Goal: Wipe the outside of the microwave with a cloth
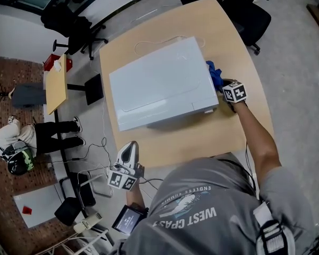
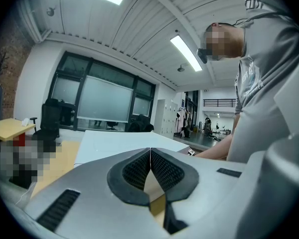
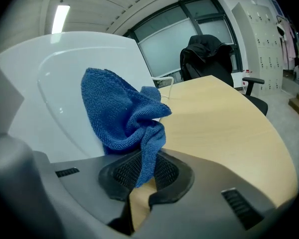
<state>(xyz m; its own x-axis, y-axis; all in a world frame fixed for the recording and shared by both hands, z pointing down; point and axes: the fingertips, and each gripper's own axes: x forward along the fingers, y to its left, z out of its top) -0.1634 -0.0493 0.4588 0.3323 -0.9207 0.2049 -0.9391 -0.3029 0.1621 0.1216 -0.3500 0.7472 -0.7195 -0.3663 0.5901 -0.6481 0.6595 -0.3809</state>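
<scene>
Now the right gripper (image 3: 142, 176) clamps the blue cloth (image 3: 124, 116) against the white microwave's (image 1: 162, 81) side on the desk (image 1: 202, 134); the left gripper (image 2: 150, 176) sits closed, empty.

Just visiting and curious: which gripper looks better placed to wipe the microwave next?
Right. The right gripper is clamped on the blue cloth, close beside the microwave. The left gripper is shut, empty and held farther back.

Lighting: bright, even, from ceiling strip lights (image 2: 192, 54); soft shadow beside the microwave (image 1: 159, 84) on the counter (image 1: 202, 137). Optics: strong fisheye bending, dark vignette at every edge. Focus: sharp overall, nearest foreground slightly soft.
</scene>
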